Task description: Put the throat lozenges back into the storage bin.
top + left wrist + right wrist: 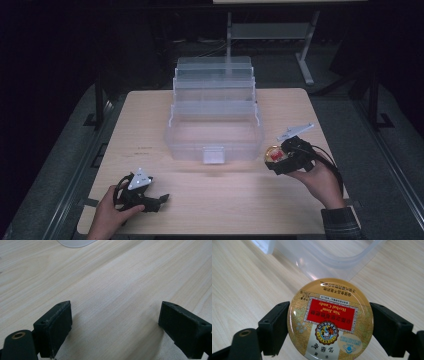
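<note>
Candy tin, round and gold-coloured with a red label panel (329,322), sits clamped between the two black jaws of the right gripper (329,327), one pad pressing on each side of its rim, lid face turned toward that gripper's camera. In the high view the same tin (273,155) is carried above the light wooden table (220,205), just beside the front right corner of the clear plastic tiered storage box (215,135), and the right gripper (276,160) is held by the person's right hand (320,180), with a plaid cuff at the wrist. The box stands open at mid-table, its transparent trays stepped upward toward the rear; a translucent corner of it lies close behind the tin in the right gripper view. The left gripper (161,199) rests low at the near left of the table, well apart from box and tin. Its jaws stand wide apart with only bare tabletop between them (115,322).
</note>
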`<control>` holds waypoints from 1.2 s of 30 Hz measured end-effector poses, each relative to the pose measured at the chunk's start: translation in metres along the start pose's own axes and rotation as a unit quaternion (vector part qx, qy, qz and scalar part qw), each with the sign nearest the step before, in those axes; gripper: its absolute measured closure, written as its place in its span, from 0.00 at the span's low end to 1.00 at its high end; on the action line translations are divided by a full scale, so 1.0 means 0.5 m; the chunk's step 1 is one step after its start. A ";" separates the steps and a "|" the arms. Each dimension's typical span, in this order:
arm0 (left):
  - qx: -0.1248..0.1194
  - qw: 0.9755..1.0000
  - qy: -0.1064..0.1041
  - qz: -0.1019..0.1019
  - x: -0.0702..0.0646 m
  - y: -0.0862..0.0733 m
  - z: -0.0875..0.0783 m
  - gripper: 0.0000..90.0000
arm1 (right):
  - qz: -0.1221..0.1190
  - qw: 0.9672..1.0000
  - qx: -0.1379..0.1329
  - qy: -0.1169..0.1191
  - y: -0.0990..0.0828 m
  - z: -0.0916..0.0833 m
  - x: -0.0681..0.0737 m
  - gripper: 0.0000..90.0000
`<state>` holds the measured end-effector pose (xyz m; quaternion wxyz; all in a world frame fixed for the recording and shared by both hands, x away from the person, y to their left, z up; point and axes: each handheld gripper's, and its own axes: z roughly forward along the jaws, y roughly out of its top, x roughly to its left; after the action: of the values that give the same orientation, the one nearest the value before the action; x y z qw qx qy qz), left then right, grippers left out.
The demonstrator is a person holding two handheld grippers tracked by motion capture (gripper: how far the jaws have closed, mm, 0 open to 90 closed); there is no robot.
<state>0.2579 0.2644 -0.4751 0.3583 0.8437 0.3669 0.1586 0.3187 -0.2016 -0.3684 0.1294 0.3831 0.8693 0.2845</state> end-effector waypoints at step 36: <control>0.003 1.000 -0.001 0.002 0.001 0.000 -0.001 0.12 | -0.003 1.000 -0.019 0.001 0.126 0.003 -0.034 0.22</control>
<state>0.2579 0.2648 -0.4747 0.3556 0.8458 0.3653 0.1572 0.3681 -0.1791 -0.3323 0.1367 0.3775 0.8650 0.3009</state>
